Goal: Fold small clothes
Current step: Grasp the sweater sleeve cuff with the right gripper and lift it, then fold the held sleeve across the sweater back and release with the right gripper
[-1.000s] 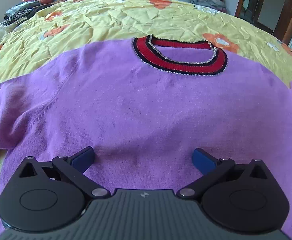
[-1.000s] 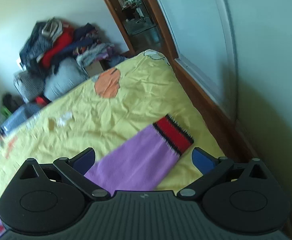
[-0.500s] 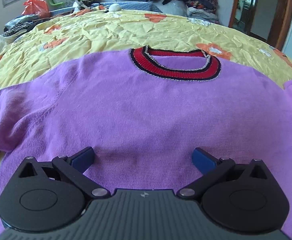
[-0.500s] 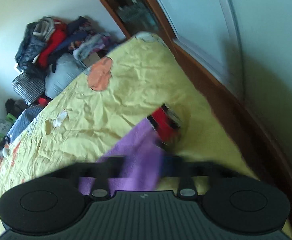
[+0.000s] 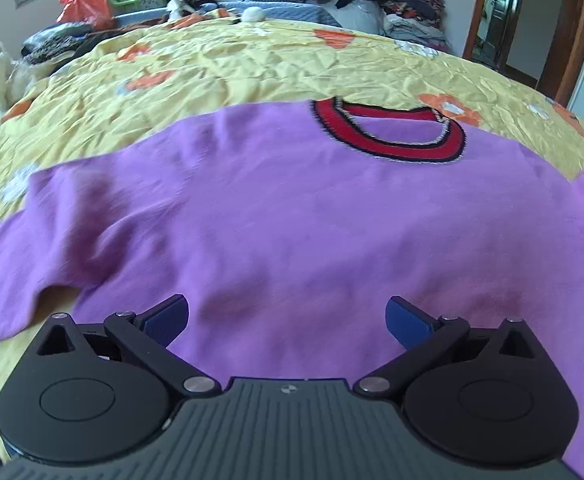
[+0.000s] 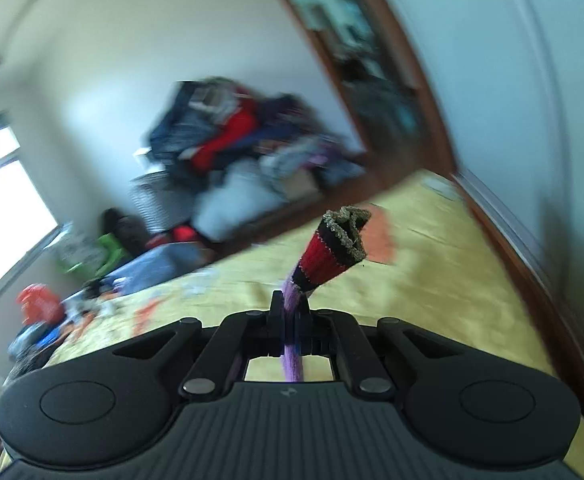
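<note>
1. Purple sweater (image 5: 292,220) lies spread face-up on the yellow flowered bedspread (image 5: 251,64), its red-and-black collar (image 5: 392,136) toward the far side of the bed, seen from my left wrist camera.
2. My left gripper (image 5: 287,316) hangs over the lower body of the sweater with its blue fingers (image 5: 165,318) spread wide; nothing is between them and I see no pad pressing the knit.
3. One sleeve stretches off to the left edge of that view; purple cloth also bunches at the right edge.
4. My right gripper (image 6: 290,312) is clenched on the other sleeve (image 6: 292,360), a thin band of purple knit pinched between the closed jaws and running down through the gap behind them.
5. The red-and-black striped cuff (image 6: 328,256), edged in a pale glittery trim, sticks up and forward past the fingertips, clear of the bedspread (image 6: 432,280) below it.
6. The right view is tilted and smeared with motion blur.
7. Beyond the bed, a pile of clothes (image 6: 231,136) is stacked against the wall, a wooden door frame (image 6: 412,92) stands to its right, and a bright window (image 6: 3,200) shows at the left.
8. An orange plastic bag (image 5: 85,6) sits at the far left of the bed in the left view.
</note>
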`<state>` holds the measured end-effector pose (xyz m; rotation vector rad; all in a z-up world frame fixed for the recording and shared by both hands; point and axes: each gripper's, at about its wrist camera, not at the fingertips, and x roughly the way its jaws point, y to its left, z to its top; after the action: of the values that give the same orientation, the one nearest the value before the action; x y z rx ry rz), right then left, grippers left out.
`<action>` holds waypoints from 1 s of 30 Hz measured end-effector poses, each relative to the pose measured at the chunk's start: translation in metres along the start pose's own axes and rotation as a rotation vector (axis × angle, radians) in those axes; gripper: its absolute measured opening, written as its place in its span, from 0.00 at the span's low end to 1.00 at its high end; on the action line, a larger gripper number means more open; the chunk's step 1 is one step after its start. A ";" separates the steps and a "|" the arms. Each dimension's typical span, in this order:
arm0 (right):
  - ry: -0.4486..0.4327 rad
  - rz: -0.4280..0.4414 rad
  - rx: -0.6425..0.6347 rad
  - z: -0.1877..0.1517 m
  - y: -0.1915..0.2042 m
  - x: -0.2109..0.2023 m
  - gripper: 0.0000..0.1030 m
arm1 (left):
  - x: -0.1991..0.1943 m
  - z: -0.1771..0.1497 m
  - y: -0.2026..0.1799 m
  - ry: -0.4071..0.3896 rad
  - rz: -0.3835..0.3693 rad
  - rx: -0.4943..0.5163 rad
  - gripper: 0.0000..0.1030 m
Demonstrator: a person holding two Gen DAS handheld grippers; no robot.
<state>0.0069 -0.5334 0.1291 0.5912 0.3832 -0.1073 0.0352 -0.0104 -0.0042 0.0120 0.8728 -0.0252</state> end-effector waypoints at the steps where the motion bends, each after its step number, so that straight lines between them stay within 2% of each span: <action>1: -0.003 0.039 -0.022 -0.001 0.019 -0.003 0.04 | -0.003 -0.001 0.006 -0.002 0.004 -0.009 1.00; 6: 0.016 0.242 -0.093 -0.034 0.119 -0.007 0.04 | -0.021 -0.006 0.041 -0.019 0.038 -0.055 1.00; 9: 0.089 0.320 -0.139 -0.072 0.174 0.012 0.04 | -0.034 -0.009 0.064 -0.039 0.059 -0.077 1.00; 13: 0.207 0.380 -0.175 -0.131 0.233 0.052 0.04 | -0.046 -0.012 0.093 -0.047 0.102 -0.093 1.00; 20: 0.399 0.362 -0.242 -0.239 0.306 0.114 0.04 | -0.062 -0.013 0.130 -0.060 0.158 -0.102 1.00; 26: 0.552 0.369 -0.269 -0.310 0.331 0.138 0.07 | -0.068 -0.015 0.150 -0.059 0.184 -0.128 1.00; 28: 0.639 0.355 -0.308 -0.330 0.337 0.146 0.25 | -0.068 -0.015 0.152 -0.055 0.186 -0.131 1.00; 29: 0.659 0.359 -0.316 -0.331 0.335 0.140 0.34 | -0.069 -0.014 0.151 -0.060 0.182 -0.134 1.00; 30: 0.640 0.392 -0.319 -0.328 0.330 0.130 0.44 | -0.071 -0.013 0.151 -0.067 0.178 -0.137 1.00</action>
<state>0.0898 -0.0742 0.0020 0.3626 0.8754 0.5246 -0.0160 0.1416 0.0416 -0.0394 0.8022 0.1998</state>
